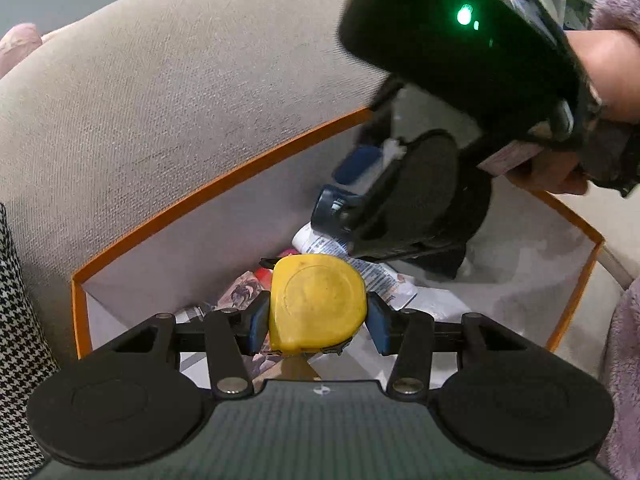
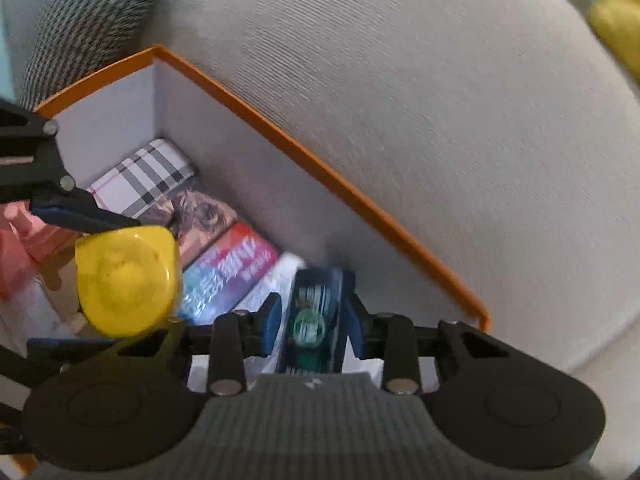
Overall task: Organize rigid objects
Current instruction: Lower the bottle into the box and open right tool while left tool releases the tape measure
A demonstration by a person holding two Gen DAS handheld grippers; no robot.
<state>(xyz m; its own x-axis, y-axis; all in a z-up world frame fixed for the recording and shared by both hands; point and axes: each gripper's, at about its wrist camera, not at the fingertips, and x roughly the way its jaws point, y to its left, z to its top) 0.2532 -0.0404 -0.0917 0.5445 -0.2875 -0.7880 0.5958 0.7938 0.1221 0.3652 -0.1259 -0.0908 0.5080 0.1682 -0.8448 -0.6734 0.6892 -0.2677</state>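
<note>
Tape measure, yellow, rounded, scuffed

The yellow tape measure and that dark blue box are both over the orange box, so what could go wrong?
The two grippers work close together and might bump. The left gripper holds the round yellow tape measure only at its sides; it could slip. The right gripper's dark blue box might land askew on the packets below.

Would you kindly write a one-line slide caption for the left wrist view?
Left gripper holds a yellow tape measure over the orange-rimmed box, beside the right gripper.
</note>
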